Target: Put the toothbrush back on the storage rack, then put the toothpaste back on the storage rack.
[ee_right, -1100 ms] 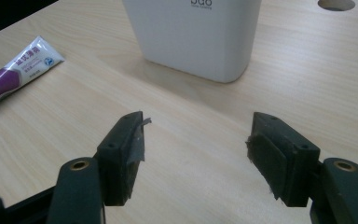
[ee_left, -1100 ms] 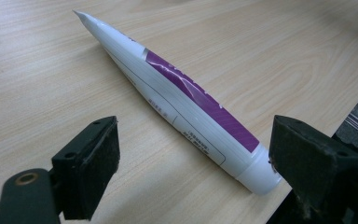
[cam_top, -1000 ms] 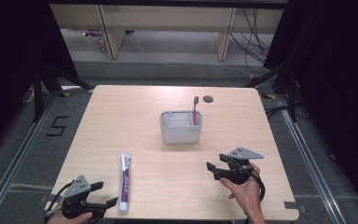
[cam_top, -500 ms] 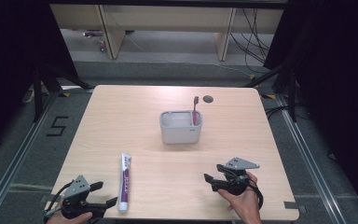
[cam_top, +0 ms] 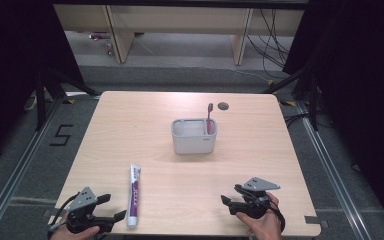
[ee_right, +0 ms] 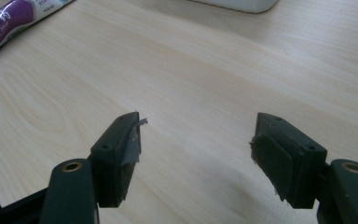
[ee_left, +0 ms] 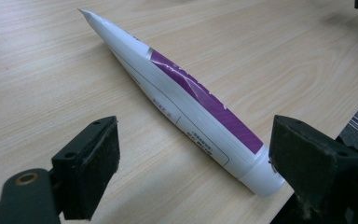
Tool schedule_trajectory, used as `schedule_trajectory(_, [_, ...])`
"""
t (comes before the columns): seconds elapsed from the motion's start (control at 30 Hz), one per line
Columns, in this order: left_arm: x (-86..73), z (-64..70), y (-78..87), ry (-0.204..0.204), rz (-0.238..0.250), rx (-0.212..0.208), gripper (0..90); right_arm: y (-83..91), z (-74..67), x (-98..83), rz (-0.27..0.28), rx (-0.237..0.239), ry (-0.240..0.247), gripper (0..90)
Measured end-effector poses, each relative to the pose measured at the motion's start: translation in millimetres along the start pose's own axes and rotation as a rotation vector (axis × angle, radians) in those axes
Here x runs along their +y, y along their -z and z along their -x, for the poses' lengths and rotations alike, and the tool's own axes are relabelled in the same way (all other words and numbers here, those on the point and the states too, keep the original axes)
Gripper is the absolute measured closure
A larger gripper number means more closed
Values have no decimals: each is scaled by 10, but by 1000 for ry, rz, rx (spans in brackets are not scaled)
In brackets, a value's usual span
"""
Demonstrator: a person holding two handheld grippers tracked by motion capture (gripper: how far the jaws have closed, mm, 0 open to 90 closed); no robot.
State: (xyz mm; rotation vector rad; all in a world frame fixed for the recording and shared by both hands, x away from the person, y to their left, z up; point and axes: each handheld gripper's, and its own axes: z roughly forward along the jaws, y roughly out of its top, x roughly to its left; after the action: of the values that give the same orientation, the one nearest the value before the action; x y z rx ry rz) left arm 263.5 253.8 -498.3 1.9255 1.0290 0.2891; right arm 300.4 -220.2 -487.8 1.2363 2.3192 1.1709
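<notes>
A white and purple toothpaste tube (cam_top: 135, 195) lies on the wooden table (cam_top: 130, 130) near the front left, cap toward the front edge. My left gripper (cam_top: 112, 207) rests just left of it, open. In the left gripper view the tube (ee_left: 191, 93) lies slantwise ahead of the wide-apart jaws of the left gripper (ee_left: 191, 135), its cap end close to the right jaw. My right gripper (cam_top: 230, 195) sits low at the front right, held by a hand, open with nothing between its jaws (ee_right: 198, 121). A grey holder (cam_top: 194, 136) at mid-table carries a red toothbrush (cam_top: 210, 117) upright.
A round cable hole (cam_top: 223, 106) lies behind the holder near the table's far edge. The right gripper view catches the tube's end (ee_right: 9, 18) at the top left and the holder's base (ee_right: 242, 3) at the top. Shelving legs and cables stand on the floor beyond.
My right gripper has come down and back toward the table's front edge, still open. The left gripper, the tube and the holder have stayed put.
</notes>
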Motion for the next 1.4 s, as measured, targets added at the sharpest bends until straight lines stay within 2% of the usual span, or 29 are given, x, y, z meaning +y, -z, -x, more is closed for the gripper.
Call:
schedule_trajectory(0.03, [-2,0,-4,2,1,1,160,3,-17,-22,2,9,-21,324])
schedule_trajectory(0.07, [4,-6,3,0,-18,-9,159,13,-25,-29,-13,10,-22,323])
schedule_trajectory(0.1, [2,-5,-3,-1,-13,-10,160,9,-40,-46,-8,12,-26,319])
schedule_trajectory(0.17, [5,-2,-1,-4,-14,-11,160,22,-41,-67,-15,8,-7,308])
schedule_trajectory(0.2, [5,-2,-2,-4,-15,-12,159,41,-73,-77,-28,6,-34,302])
schedule_trajectory(0.23, [4,-3,-3,-3,-15,-11,159,47,-49,-83,-18,4,-2,296])
schedule_trajectory(0.3, [1,-2,-8,0,-13,-11,160,59,-78,-101,-12,9,-26,279])
schedule_trajectory(0.33, [2,-2,-8,-1,-13,-11,159,69,-55,-106,-10,-1,10,266])
schedule_trajectory(0.37, [2,-2,-6,-2,-14,-13,159,84,-82,-119,-25,-1,-28,260])
schedule_trajectory(0.4, [2,3,-11,4,-9,-13,160,80,-62,-129,-15,0,-4,259])
schedule_trajectory(0.43, [4,3,-10,3,-11,-13,160,85,-63,-142,-13,20,-15,256])
schedule_trajectory(0.5, [4,4,-10,2,-16,-13,159,104,-85,-160,-7,3,-33,245])
schedule_trajectory(0.57, [2,3,-13,-1,-13,-17,160,115,-89,-179,-1,5,-30,232])
schedule_trajectory(0.6, [4,5,-11,-1,-17,-17,160,123,-76,-182,-1,-3,-11,230])
schedule_trajectory(0.7, [5,8,-9,-4,-16,-18,160,134,-96,-208,4,8,-27,230])
schedule_trajectory(0.73, [5,9,-9,-3,-14,-16,160,133,-94,-214,5,3,-8,230])
schedule_trajectory(0.83, [-2,10,-15,-4,-14,-15,159,178,-123,-223,-10,-7,-25,231])
schedule_trajectory(0.87, [-2,11,-15,-3,-14,-15,159,175,-115,-231,0,-3,-5,232])
schedule_trajectory(0.9, [-1,7,-17,-3,-12,-19,159,173,-148,-245,-1,-1,-53,232])
schedule_trajectory(0.93, [4,8,-14,-1,-16,-17,159,188,-122,-248,-4,6,-16,232])
schedule_trajectory(1.0, [4,6,-14,2,-14,-18,160,196,-129,-260,-8,3,-29,232])
schedule_trajectory(1.03, [2,2,-14,0,-15,-13,159,204,-122,-266,-8,1,-12,232])
schedule_trajectory(1.1, [-2,-1,-10,2,-13,-11,159,203,-129,-275,4,21,-32,233])
schedule_trajectory(1.13, [-1,0,-7,4,-14,-8,159,198,-120,-281,15,1,-17,235])
schedule_trajectory(1.2, [4,5,3,2,-16,-8,159,210,-137,-294,8,13,-50,235])
schedule_trajectory(1.23, [1,12,3,9,-6,-9,159,216,-122,-294,4,5,-32,235])
schedule_trajectory(1.3, [5,10,9,19,-7,-17,159,215,-122,-293,5,5,-33,235])
schedule_trajectory(1.33, [0,15,-6,26,14,-10,159,219,-123,-291,1,2,-33,236])
schedule_trajectory(1.4, [7,-1,-1,18,-12,-21,159,215,-135,-293,0,5,-39,238])
